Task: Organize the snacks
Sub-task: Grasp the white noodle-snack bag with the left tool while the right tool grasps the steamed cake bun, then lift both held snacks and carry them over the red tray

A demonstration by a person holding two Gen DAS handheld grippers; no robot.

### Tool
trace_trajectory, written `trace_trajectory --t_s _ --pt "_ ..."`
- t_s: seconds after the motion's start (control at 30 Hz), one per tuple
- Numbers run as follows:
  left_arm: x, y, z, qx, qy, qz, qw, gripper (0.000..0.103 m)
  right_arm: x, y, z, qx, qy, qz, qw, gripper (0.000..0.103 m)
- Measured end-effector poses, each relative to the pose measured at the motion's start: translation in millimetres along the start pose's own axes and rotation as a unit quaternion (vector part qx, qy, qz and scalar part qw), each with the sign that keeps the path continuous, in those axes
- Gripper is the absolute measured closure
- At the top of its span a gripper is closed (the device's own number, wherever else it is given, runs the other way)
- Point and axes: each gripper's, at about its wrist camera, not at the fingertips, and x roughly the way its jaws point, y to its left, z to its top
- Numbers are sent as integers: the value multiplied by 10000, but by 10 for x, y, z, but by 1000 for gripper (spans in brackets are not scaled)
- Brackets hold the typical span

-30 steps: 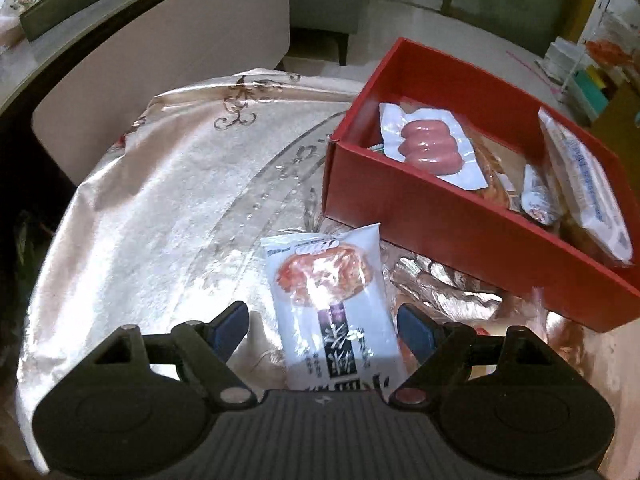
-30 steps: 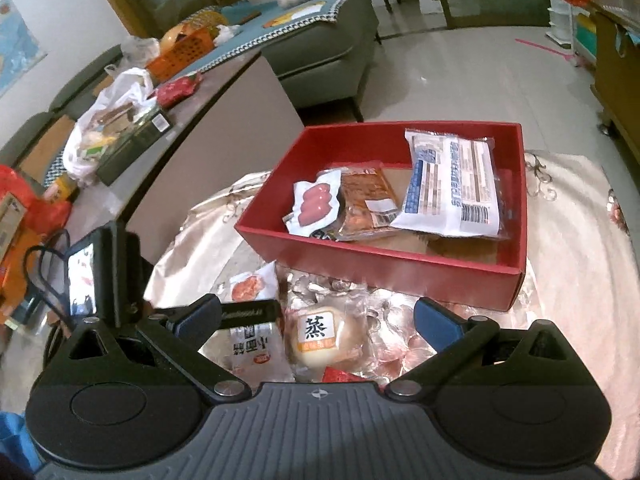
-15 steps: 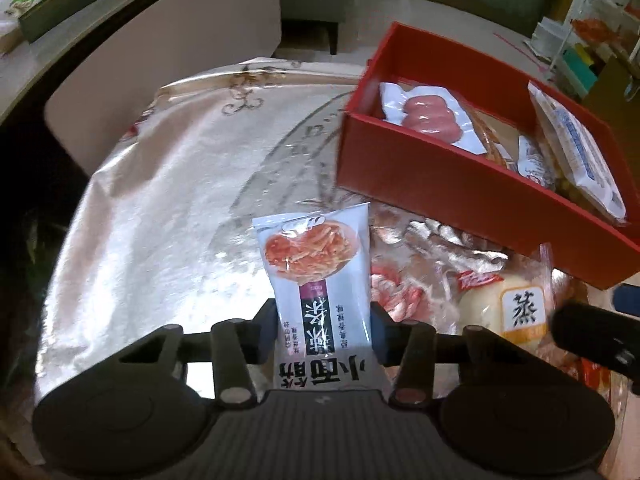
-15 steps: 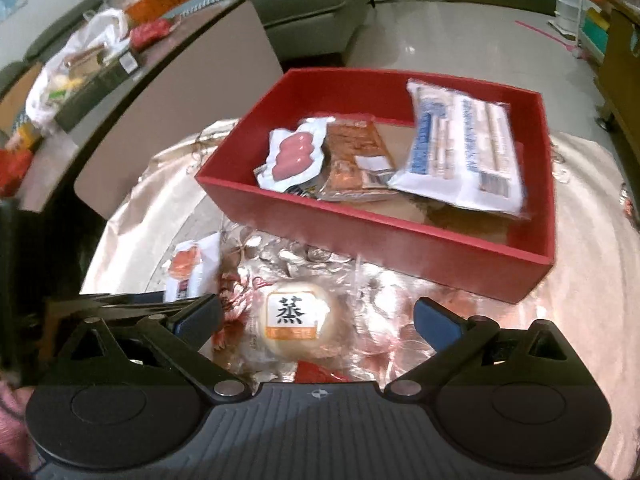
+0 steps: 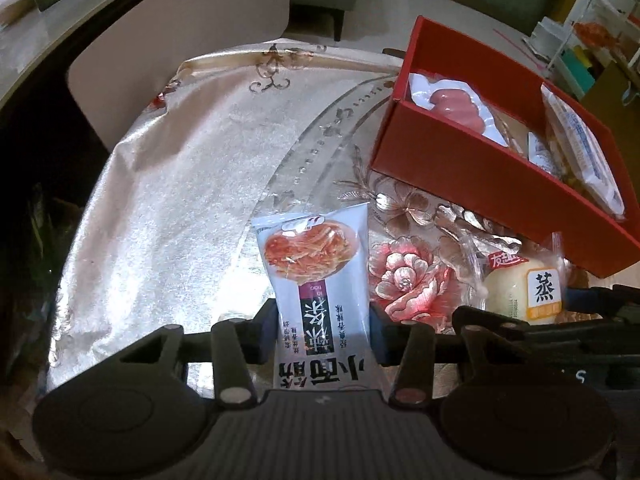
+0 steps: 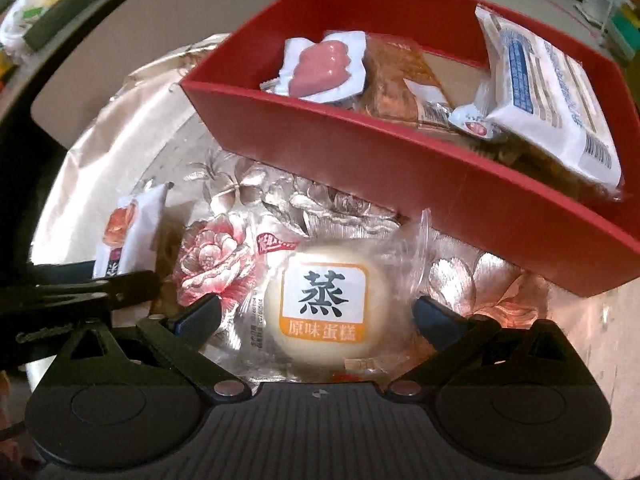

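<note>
A white noodle-snack packet (image 5: 316,256) lies on the flowered tablecloth, and my left gripper (image 5: 323,320) is shut on its lower half, with both pads pressed against its sides. To its right lies a steamed cake (image 5: 524,292) in clear wrap. In the right wrist view this cake (image 6: 324,300) sits between the fingers of my right gripper (image 6: 316,312), which is open with gaps on both sides. The packet (image 6: 128,236) shows at the left. Behind stands the red box (image 6: 360,140) holding a pink sausage pack (image 6: 324,64), a brown snack (image 6: 400,80) and a white-blue packet (image 6: 548,92).
The shiny tablecloth (image 5: 180,200) covers a round table whose edge falls away at the left. A pale chair back (image 5: 180,20) stands beyond the far edge. A counter with bags and boxes (image 6: 52,8) is at the far left. The red box (image 5: 460,164) fills the right side.
My left gripper went from wide open to shut on the packet. My right gripper came down and forward, and the steamed cake now lies between its fingers.
</note>
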Motion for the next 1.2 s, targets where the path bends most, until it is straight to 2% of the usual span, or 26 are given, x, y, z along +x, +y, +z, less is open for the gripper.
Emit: trace_trajectory --t_s 0.1,0.27,0.4,0.53,0.73,0.9,1.2 --pt "-5 17 2 -15 30 -81 10000 64 -4 -13 7 53 60 24 10000 0" --pt "-4 5 -17 44 32 -53 10000 63 -6 15 -11 -235 91 15 9997 0" --pt "-7 -2 -16 46 52 -113 9999 63 -121 -3 44 -238 -53 -199 9995 19" --pt "-9 -18 -5 39 88 -182 9998 63 -162 41 4 -528 -92 -352 9979 21" --pt "-106 -27 44 16 -79 -311 9995 63 -438 -40 38 -349 -400 -6 9986 22" --pt "-168 -71 72 33 -116 -428 9990 63 -628 -75 46 -306 -649 102 9974 22" --pt "-356 -150 144 50 -407 -652 9970 63 -974 -285 68 56 -1111 433 9929 22"
